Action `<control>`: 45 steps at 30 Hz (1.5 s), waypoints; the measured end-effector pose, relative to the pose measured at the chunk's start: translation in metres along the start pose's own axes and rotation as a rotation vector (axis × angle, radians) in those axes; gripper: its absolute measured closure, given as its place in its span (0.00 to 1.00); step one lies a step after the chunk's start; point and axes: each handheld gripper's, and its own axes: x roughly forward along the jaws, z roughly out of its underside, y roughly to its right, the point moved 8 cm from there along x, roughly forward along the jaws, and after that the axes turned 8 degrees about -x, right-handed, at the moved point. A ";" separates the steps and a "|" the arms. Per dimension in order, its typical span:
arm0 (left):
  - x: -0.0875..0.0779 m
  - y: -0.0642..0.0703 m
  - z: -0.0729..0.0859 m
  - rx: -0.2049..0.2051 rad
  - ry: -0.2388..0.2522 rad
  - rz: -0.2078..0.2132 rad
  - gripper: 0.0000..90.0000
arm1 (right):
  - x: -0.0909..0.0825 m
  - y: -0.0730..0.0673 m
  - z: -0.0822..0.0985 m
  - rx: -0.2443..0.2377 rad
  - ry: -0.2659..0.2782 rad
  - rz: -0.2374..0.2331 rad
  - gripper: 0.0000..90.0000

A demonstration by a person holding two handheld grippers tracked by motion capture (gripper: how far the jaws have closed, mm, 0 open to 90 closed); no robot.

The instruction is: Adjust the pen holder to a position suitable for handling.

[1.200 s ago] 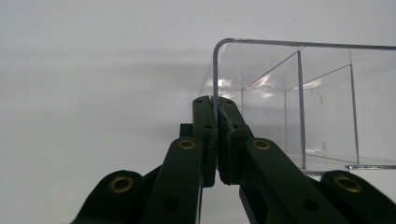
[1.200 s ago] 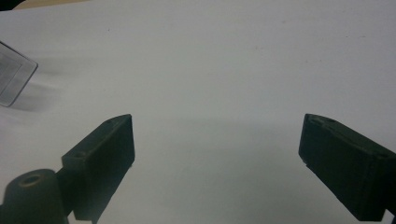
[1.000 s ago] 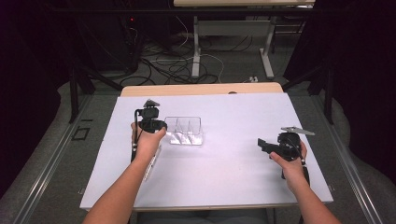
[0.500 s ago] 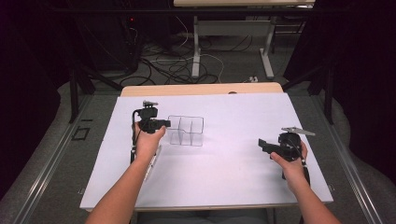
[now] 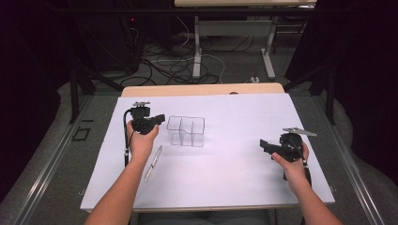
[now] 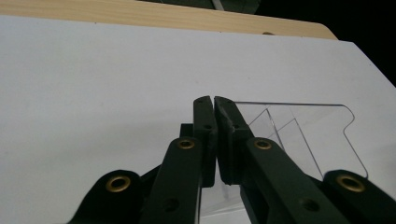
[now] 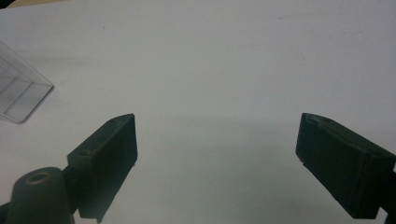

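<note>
Two claws work over a white desk (image 5: pixel 225 178), with a clear plastic organizer (image 5: pixel 186 131) as landmark. The organizer stands upright on the desk, divided into compartments. Left claw (image 5: pixel 159 118) sits just beside the organizer's left wall; in the left gripper view its jaws are pressed together, having just been closing, with the organizer's thin clear edge (image 6: pixel 299 135) lying against and beside them; whether the wall is pinched cannot be told. Right claw (image 5: pixel 264 144) hangs well to the right of the organizer, jaws wide apart over bare desk, holding nothing. Near the organizer's left front lies a silver pen (image 5: pixel 153 163), flat on the desk.
</note>
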 end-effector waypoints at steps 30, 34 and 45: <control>0.021 0.032 0.032 0.014 -0.125 0.075 1.00 | 0.002 -0.003 0.001 -0.014 -0.011 -0.013 0.14; 0.022 0.037 0.034 0.008 -0.135 0.082 1.00 | 0.002 -0.002 0.001 -0.011 -0.007 -0.007 0.14; 0.025 0.055 0.045 0.029 -0.177 0.107 1.00 | 0.002 -0.004 0.001 -0.007 -0.010 -0.009 0.14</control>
